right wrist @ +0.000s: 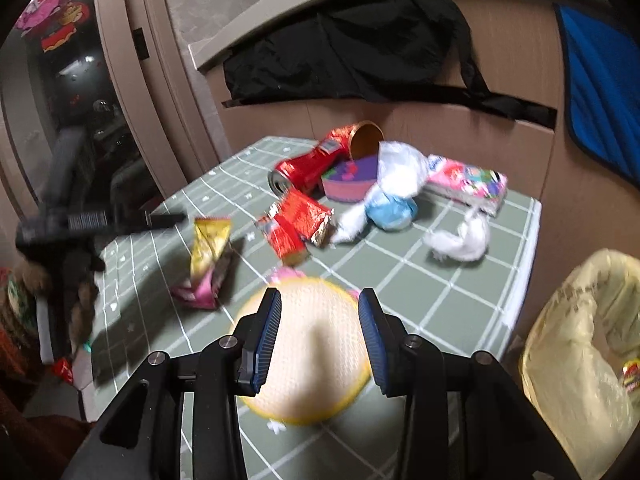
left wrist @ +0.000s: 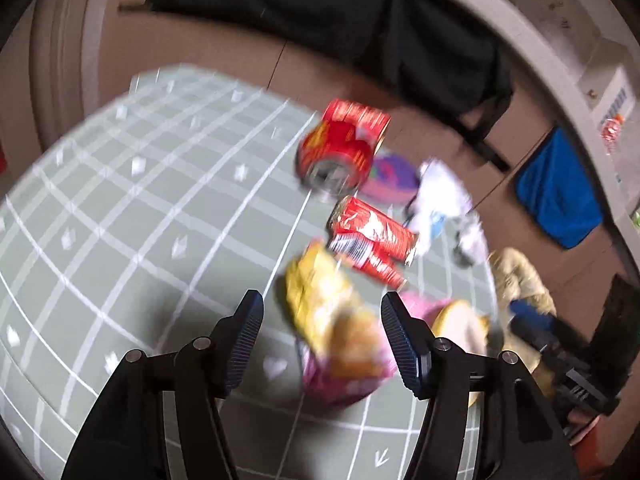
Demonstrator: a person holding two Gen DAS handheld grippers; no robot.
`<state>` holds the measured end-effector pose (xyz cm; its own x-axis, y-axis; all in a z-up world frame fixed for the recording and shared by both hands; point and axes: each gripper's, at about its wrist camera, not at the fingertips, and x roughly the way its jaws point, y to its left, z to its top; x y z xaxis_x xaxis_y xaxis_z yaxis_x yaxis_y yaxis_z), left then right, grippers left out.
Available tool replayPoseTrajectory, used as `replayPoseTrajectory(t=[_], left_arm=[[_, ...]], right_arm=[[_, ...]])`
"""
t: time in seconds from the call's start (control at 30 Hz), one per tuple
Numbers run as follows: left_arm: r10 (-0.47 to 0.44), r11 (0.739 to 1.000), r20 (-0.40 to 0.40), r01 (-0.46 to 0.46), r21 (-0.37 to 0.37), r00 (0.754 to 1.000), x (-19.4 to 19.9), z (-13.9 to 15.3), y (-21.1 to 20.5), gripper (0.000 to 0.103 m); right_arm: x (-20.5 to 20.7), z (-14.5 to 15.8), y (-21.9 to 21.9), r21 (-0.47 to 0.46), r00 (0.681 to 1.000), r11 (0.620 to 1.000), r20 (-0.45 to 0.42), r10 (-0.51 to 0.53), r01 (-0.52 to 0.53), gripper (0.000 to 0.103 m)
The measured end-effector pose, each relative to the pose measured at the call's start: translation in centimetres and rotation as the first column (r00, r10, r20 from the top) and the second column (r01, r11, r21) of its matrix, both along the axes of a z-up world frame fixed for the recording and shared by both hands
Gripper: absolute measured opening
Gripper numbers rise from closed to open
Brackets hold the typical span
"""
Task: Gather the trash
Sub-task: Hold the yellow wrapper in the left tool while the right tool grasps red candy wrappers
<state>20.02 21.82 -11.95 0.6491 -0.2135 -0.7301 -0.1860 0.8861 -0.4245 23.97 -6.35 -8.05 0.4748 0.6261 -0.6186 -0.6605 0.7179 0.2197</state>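
Trash lies on a green checked tablecloth [right wrist: 420,280]. My left gripper [left wrist: 322,316] is open, its jaws either side of a yellow and pink snack packet [left wrist: 332,320], which also shows in the right wrist view [right wrist: 208,256]. My right gripper [right wrist: 320,312] is open above a round cream lid with a yellow rim [right wrist: 308,352]. Further off lie a red crushed wrapper [right wrist: 296,224], a red can [right wrist: 308,168], a purple and pink box [right wrist: 350,180], a white and blue plastic bag [right wrist: 390,196], a pink packet [right wrist: 466,182] and a white tissue [right wrist: 460,236].
A bin lined with a pale yellow bag [right wrist: 580,352] stands at the table's right edge. A cardboard wall [right wrist: 440,120] with a black cloth [right wrist: 348,44] and a blue cloth [right wrist: 600,72] closes the back. The left gripper shows in the right wrist view [right wrist: 100,220].
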Motion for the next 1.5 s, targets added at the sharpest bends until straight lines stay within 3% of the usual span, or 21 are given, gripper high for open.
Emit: replayPoseTrajectory(t=[0.13, 0.27, 0.3, 0.33, 0.37, 0.43, 0.5, 0.6, 0.73, 0.83, 1.03, 1.13, 1.23, 1.4, 1.5], left_arm=[[0.006, 1.0, -0.048, -0.006, 0.005, 0.999, 1.0, -2.1, -0.7, 0.062], [0.015, 1.0, -0.054, -0.016, -0.026, 0.998, 2.2, -2.6, -0.9, 0.058], [0.018, 0.999, -0.059, -0.021, -0.043, 0.998, 2.5, -2.7, -0.9, 0.047], [0.012, 0.996, -0.062, -0.017, -0.085, 0.998, 2.8, -2.8, -0.6, 0.025], [0.002, 0.992, -0.065, -0.01, -0.124, 0.998, 3.1, -2.9, -0.4, 0.02], [0.003, 0.989, -0.045, -0.01, -0.147, 0.999, 2.8, -2.6, 0.2, 0.019], [0.017, 0.997, 0.011, -0.016, -0.073, 1.0, 1.8, -1.0, 0.6, 0.019], [0.051, 0.999, 0.077, -0.049, -0.023, 0.996, 0.4, 1.1, 2.0, 0.019], [0.116, 0.993, 0.165, -0.119, 0.009, 0.979, -1.8, 4.0, 4.7, 0.019], [0.136, 0.99, 0.19, -0.14, 0.008, 0.972, -2.8, 4.7, 6.2, 0.019], [0.168, 0.986, 0.196, -0.167, -0.022, 0.966, -4.4, 4.1, 8.6, 0.019], [0.181, 0.983, 0.185, -0.178, -0.03, 0.966, -4.6, 3.5, 9.3, 0.019], [0.192, 0.981, 0.181, -0.187, -0.043, 0.965, -4.6, 3.1, 9.7, 0.019], [0.2, 0.979, 0.162, -0.191, -0.071, 0.966, -4.5, 2.3, 10.0, 0.019], [0.2, 0.979, 0.153, -0.19, -0.074, 0.968, -4.5, 2.0, 10.0, 0.019]], right_arm=[[0.1, 0.2, 1.0, 0.01, 1.0, 1.0, -0.007, 0.015, -0.015, 0.038], [-0.5, 0.4, 1.6, -0.047, 0.999, 0.998, 0.031, 0.031, -0.029, 0.038], [-0.4, 0.5, 1.6, -0.058, 0.999, 0.998, 0.041, 0.034, -0.032, 0.038], [-0.3, 0.6, 1.8, -0.068, 0.998, 0.997, 0.046, 0.041, -0.038, 0.038], [-0.1, 0.8, 2.0, -0.079, 0.998, 0.996, 0.048, 0.051, -0.047, 0.038], [0.6, 1.3, 2.7, -0.097, 0.995, 0.993, 0.059, 0.08, -0.074, 0.038], [1.4, 1.7, 3.7, -0.122, 0.991, 0.987, 0.061, 0.116, -0.108, 0.039], [3.1, 1.9, 6.0, -0.151, 0.982, 0.972, 0.024, 0.187, -0.181, 0.04], [6.1, 0.6, 9.6, -0.203, 0.968, 0.947, -0.033, 0.248, -0.249, 0.041], [8.7, -0.8, 11.5, -0.227, 0.966, 0.939, -0.086, 0.244, -0.257, 0.041], [13.2, -3.7, 13.6, -0.228, 0.954, 0.941, -0.224, 0.2, -0.251, 0.042], [13.3, -4.5, 14.1, -0.241, 0.954, 0.938, -0.23, 0.192, -0.247, 0.042], [12.8, -4.5, 14.5, -0.193, 0.937, 0.944, -0.28, 0.208, -0.267, 0.042], [10.1, -4.8, 16.2, -0.222, 0.918, 0.913, -0.283, 0.277, -0.344, 0.046], [8.8, -4.8, 16.8, -0.273, 0.93, 0.897, -0.222, 0.292, -0.347, 0.05]])
